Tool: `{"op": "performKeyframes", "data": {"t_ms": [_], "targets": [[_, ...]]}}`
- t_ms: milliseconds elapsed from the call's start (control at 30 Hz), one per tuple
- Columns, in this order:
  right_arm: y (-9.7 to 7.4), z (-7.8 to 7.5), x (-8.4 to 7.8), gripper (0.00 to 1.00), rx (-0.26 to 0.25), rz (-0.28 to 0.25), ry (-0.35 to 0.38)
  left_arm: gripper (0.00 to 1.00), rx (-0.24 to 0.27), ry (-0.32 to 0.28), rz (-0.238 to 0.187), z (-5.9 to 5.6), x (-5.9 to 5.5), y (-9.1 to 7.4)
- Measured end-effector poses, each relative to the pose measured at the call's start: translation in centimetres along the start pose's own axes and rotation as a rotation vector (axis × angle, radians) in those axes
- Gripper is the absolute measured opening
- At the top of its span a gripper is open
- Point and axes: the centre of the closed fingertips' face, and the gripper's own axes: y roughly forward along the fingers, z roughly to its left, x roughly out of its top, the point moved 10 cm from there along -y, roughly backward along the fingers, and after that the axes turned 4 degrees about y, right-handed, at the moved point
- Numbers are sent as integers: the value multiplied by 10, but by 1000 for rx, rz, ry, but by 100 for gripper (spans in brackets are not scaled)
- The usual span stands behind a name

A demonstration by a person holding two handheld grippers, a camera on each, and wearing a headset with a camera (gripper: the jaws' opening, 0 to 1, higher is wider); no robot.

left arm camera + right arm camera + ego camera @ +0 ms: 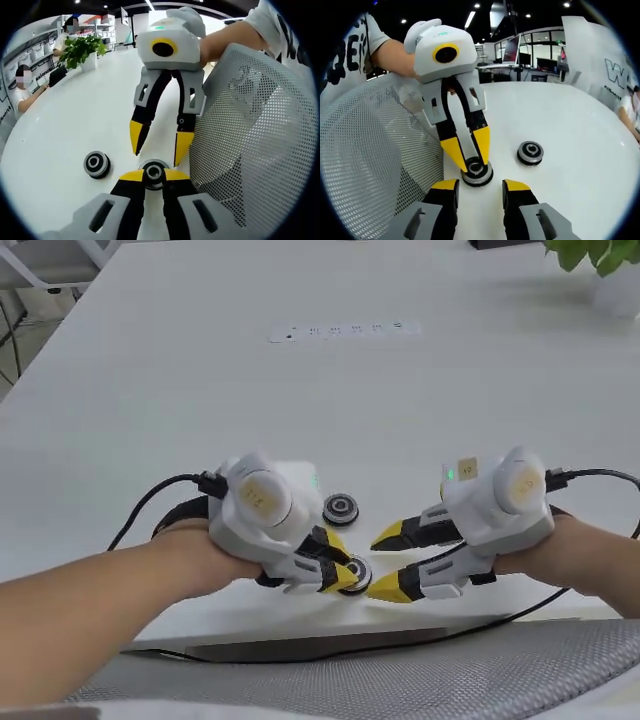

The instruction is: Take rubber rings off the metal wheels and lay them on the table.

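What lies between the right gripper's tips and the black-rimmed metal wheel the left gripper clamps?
Only bare white table, from right gripper to metal wheel, in the right gripper view.

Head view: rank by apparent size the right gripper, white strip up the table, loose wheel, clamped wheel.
1. right gripper
2. white strip, long but thin
3. loose wheel and clamped wheel: alike; the clamped one is partly hidden by jaws, so unranked.
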Motion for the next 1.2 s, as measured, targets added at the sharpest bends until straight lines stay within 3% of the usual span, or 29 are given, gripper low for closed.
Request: {"op": "performKeyframes", "data": {"t_ms": [167,600,1200], "targets": [[4,0,-1,30,21,-16,30,7,12,-8,-2,-1,0,0],[10,1,1,25,35,-4,9,7,24,-12,-6,-2,0,1],[6,1,-4,19,11,-5,7,7,31,-17,-14,-2,-1,3]]}}
